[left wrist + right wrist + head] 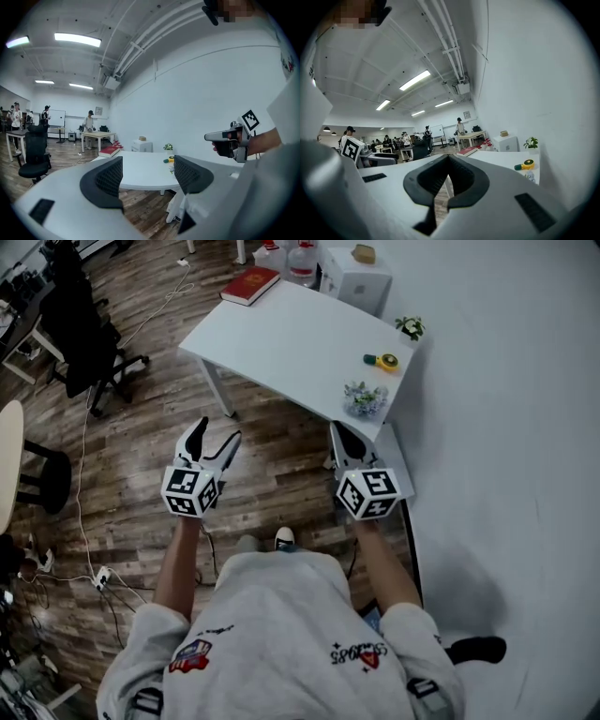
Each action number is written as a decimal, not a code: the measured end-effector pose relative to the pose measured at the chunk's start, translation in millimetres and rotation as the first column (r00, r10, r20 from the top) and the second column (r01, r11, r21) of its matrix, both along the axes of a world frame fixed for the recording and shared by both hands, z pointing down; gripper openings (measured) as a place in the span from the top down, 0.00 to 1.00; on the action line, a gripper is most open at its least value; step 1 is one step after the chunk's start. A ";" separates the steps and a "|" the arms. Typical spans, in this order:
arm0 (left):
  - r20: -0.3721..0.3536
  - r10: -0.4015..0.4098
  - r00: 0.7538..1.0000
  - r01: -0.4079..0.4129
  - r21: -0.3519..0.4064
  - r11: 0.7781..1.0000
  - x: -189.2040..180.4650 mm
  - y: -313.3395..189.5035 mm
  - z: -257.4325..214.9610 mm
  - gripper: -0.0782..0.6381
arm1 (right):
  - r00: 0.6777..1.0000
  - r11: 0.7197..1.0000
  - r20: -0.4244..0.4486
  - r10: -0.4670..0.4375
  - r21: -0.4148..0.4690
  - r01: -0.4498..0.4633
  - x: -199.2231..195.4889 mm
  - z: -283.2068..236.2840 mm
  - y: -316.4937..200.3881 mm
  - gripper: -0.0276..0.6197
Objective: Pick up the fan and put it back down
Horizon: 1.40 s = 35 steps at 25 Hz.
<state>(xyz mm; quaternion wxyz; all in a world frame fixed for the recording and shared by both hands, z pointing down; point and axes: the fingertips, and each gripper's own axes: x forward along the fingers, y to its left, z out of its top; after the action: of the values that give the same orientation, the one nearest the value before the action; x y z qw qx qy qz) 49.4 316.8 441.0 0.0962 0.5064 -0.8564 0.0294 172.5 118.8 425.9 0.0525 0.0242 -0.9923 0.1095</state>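
Observation:
A small yellow and green fan (382, 360) lies near the right edge of the white table (281, 343). It also shows far off in the left gripper view, the fan (168, 160), and in the right gripper view, the fan (525, 165). Both grippers hang over the wooden floor, short of the table's near edge and well away from the fan. My left gripper (214, 439) is open with nothing between its jaws, as the left gripper view (149, 176) confirms. My right gripper (345, 439) is shut and empty, its pads meeting in the right gripper view (447, 180).
On the table are a red book (250, 284), a white box (356, 279), a small potted plant (410, 327) and a bunch of flowers (365, 399). A black office chair (89, 338) and cables lie on the floor at left. A white wall runs along the right.

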 end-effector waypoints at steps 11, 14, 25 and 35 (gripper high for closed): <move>-0.001 0.125 0.992 -0.125 -0.004 0.992 -77.2 -101.3 21.8 0.42 | 0.992 0.992 -0.006 0.127 0.008 -0.127 -46.7 15.8 -85.1 0.96; -0.001 0.201 0.980 -0.201 0.002 0.980 -108.8 -148.4 23.5 0.42 | 0.979 0.979 -0.015 0.203 0.016 -0.203 -62.8 18.7 -118.6 0.96; -0.018 0.528 0.849 -0.528 0.000 0.849 -228.1 -331.7 7.0 0.42 | 0.870 0.870 -0.036 0.492 0.028 -0.492 -150.5 -1.2 -232.6 0.96; -0.023 0.716 0.698 -0.716 -0.023 0.697 -285.5 -432.6 11.7 0.42 | 0.782 0.784 -0.057 0.621 0.028 -0.620 -221.1 2.1 -290.9 0.96</move>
<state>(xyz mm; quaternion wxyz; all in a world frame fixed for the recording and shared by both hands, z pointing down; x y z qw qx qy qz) -236.1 -115.8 452.7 0.0901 0.7981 -0.5911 0.0744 -48.6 -172.1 428.0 0.0447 0.3526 -0.9275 0.1161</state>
